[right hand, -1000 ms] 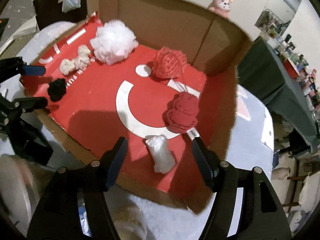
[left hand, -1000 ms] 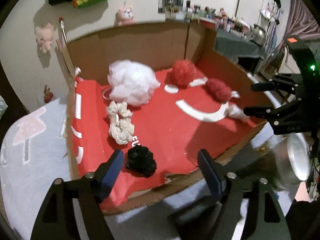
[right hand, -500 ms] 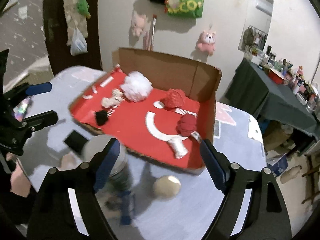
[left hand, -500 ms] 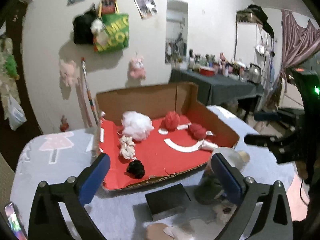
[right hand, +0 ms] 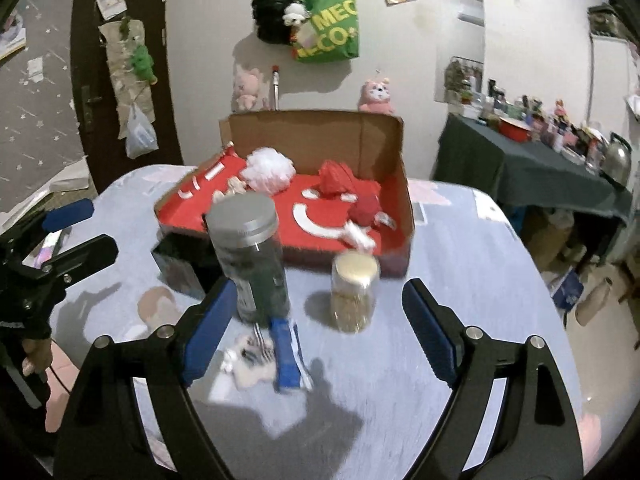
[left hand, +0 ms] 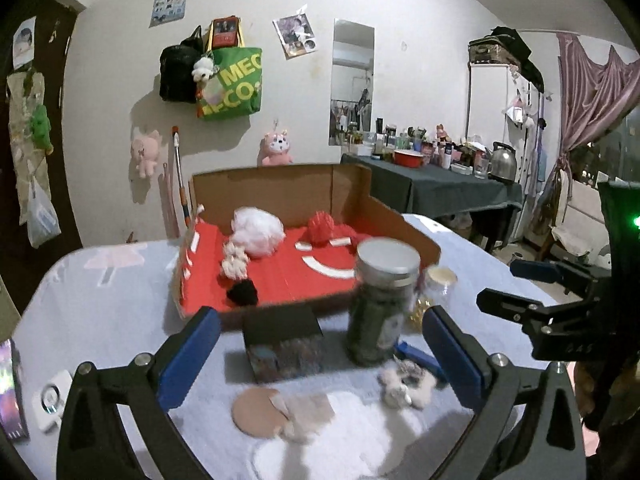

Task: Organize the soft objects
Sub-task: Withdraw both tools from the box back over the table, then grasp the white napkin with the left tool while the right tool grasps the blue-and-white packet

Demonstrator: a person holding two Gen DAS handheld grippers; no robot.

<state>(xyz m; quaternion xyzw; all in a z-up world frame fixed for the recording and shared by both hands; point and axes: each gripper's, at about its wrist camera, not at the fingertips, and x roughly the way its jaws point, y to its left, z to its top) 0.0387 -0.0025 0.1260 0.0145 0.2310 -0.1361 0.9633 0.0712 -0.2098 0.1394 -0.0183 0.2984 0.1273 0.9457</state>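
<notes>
A cardboard box (left hand: pixel 400 216) lined in red holds a white puff (left hand: pixel 258 232), a red yarn ball (left hand: pixel 320 226), a cream knitted piece (left hand: pixel 236 262) and a black pom-pom (left hand: pixel 243 293). The right wrist view also shows a second red ball (right hand: pixel 366 208) and a small white wad (right hand: pixel 358 236) in it. In front of the box lie a small fluffy toy (left hand: pixel 404 384), a beige round pad (left hand: pixel 256 406) and a white fluffy cloth (left hand: pixel 340 440). My left gripper (left hand: pixel 320 340) and right gripper (right hand: pixel 318 316) hover over this near part of the table, both open and holding nothing.
A tall jar with a silver lid (right hand: pixel 250 256), a small jar with a cream lid (right hand: pixel 354 292), a black box (left hand: pixel 284 344) and a blue packet (right hand: pixel 286 354) stand or lie between the grippers and the cardboard box. A phone (left hand: pixel 10 392) lies at the left table edge.
Both grippers have pulled back from over the box toward the near table edge and tilted up. Their jaws have opened wider. The jars and the near soft items have come into view.
</notes>
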